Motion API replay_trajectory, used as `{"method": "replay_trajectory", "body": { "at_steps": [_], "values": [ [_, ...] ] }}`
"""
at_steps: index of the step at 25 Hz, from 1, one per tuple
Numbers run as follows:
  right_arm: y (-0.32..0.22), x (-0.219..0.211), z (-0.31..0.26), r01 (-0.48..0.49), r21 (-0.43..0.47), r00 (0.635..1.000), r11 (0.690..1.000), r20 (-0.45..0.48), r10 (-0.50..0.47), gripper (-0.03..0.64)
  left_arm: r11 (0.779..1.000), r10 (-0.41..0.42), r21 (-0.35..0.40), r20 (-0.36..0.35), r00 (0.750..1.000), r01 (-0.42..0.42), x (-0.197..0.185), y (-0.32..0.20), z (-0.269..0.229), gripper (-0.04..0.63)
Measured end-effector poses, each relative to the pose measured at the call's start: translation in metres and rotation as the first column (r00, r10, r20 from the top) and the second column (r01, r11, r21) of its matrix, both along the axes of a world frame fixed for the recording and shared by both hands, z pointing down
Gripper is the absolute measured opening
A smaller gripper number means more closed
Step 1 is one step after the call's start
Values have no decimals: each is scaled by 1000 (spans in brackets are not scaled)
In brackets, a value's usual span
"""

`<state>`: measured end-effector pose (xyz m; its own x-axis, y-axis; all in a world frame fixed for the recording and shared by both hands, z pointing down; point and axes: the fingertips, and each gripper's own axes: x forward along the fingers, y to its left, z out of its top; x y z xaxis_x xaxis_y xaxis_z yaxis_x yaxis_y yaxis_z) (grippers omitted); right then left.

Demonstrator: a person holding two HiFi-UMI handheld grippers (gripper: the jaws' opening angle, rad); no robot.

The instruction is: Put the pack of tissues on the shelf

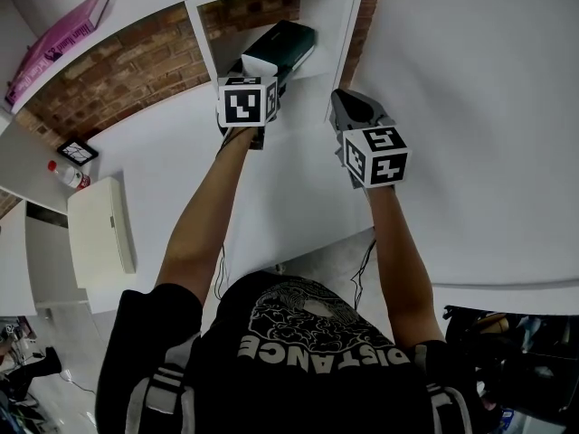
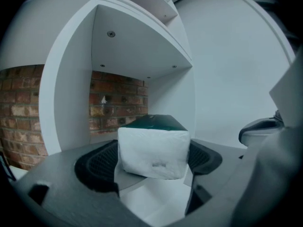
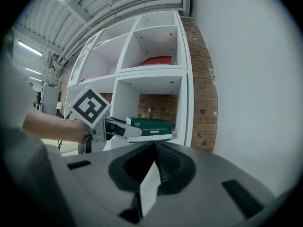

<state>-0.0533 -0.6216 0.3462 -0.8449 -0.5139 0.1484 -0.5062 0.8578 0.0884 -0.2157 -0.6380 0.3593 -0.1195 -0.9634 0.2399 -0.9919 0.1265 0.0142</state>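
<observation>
The pack of tissues (image 1: 282,45) has a dark green top and a white end. My left gripper (image 1: 262,72) is shut on its near end and holds it into the opening of a white shelf cubby (image 1: 342,12). In the left gripper view the white end (image 2: 153,153) fills the gap between the jaws, and the brick back of the cubby shows behind it. From the right gripper view the pack (image 3: 152,128) lies level just above the cubby floor; I cannot tell whether it touches. My right gripper (image 1: 348,107) hangs to the right of the cubby, shut and empty (image 3: 154,167).
The white shelf unit (image 3: 118,70) has several cubbies, with a red thing (image 3: 156,60) in the one above. A pink book (image 1: 56,42) lies on a shelf at the left. A bottle (image 1: 69,175) and a white box (image 1: 99,226) stand lower left. A plain white wall (image 1: 470,107) runs along the right.
</observation>
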Motion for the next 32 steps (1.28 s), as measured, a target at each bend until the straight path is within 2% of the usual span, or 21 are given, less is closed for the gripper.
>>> {"method": "replay_trajectory", "body": {
  "at_steps": [7, 10, 17, 19, 21, 25, 32],
  "values": [
    [16, 4, -3, 9, -10, 1000, 1000, 20, -9, 5, 1000, 21, 12, 19, 1000, -21, 10, 20, -7, 454],
    [25, 6, -6, 15, -17, 999, 1000, 35, -15, 5, 998, 57, 6, 2, 998, -57, 21, 30, -5, 446],
    [45, 16, -11, 26, -18, 999, 999, 47, -25, 5, 996, 78, 33, 2, 997, -78, 39, 65, -10, 342],
    [50, 20, -13, 30, -19, 998, 999, 55, -29, 5, 996, 73, 45, 0, 997, -73, 43, 78, -12, 317],
    [56, 23, -15, 36, -19, 997, 999, 63, -35, 5, 997, 54, 62, -2, 999, -54, 44, 93, -15, 258],
    [69, 27, -17, 50, -18, 996, 999, 75, -48, 5, 995, 46, 94, -15, 999, -44, 51, 121, -20, 219],
    [90, 32, -21, 80, -7, 994, 997, 76, -80, 3, 993, 45, 106, 26, 999, -48, 60, 169, -28, 97]
  ]
}}
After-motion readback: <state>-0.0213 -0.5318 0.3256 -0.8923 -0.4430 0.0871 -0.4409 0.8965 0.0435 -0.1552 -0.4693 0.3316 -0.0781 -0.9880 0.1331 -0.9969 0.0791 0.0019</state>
